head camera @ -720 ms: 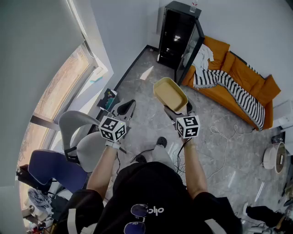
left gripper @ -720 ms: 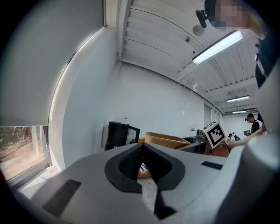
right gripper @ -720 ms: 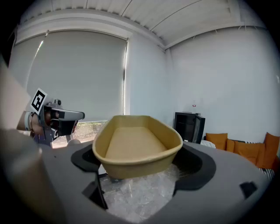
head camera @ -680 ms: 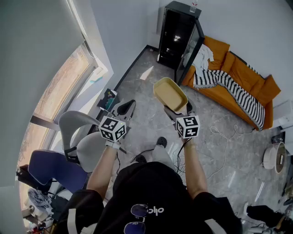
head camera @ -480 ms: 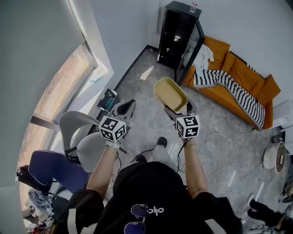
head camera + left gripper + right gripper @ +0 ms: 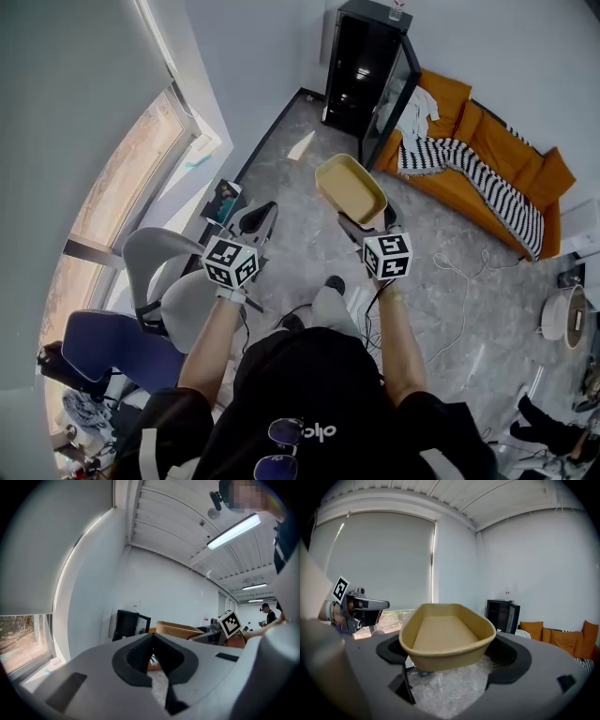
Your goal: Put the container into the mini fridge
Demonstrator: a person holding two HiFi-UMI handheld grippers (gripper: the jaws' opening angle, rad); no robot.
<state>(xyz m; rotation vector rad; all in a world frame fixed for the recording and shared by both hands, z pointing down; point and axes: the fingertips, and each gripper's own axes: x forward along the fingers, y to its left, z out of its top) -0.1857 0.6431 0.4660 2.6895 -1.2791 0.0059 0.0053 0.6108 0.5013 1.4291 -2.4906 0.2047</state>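
While the person stands on the grey marbled floor (image 6: 300, 220), the right gripper (image 6: 364, 223) grasps the container (image 6: 350, 190), a tan, oblong, shallow tub, open side up, nothing inside. Right gripper view: jaws spread wide, one dark pad against each long side of the tub near its close end; the rest of the tub juts forward past the jaw tips, in the air and clear of the floor below. Tub roughly level, slightly tilted in the head view. Left gripper (image 6: 262, 217) is clenched on nothing: in the left gripper view its two pads meet at the tips, with only a narrow slit lower down through which floor shows. It is held at about the same height as the right one, off to its left, the two well apart. The mini fridge (image 6: 359, 64), black, stands against the far wall, well apart from the container and ahead of it. Its door (image 6: 394, 89) is swung open toward the sofa side, and the interior is dark, contents not readable. A small bottle (image 6: 397, 10) sits on top of the fridge. Just beside the open door is an orange sofa (image 6: 511, 155) with a white cloth (image 6: 419, 112) at its near end and a black-and-white striped blanket (image 6: 473, 173) draped along the seat. Behind the left gripper: a grey chair (image 6: 159, 267), a blue chair (image 6: 98, 342), and a curved window (image 6: 122, 178) along the left wall.
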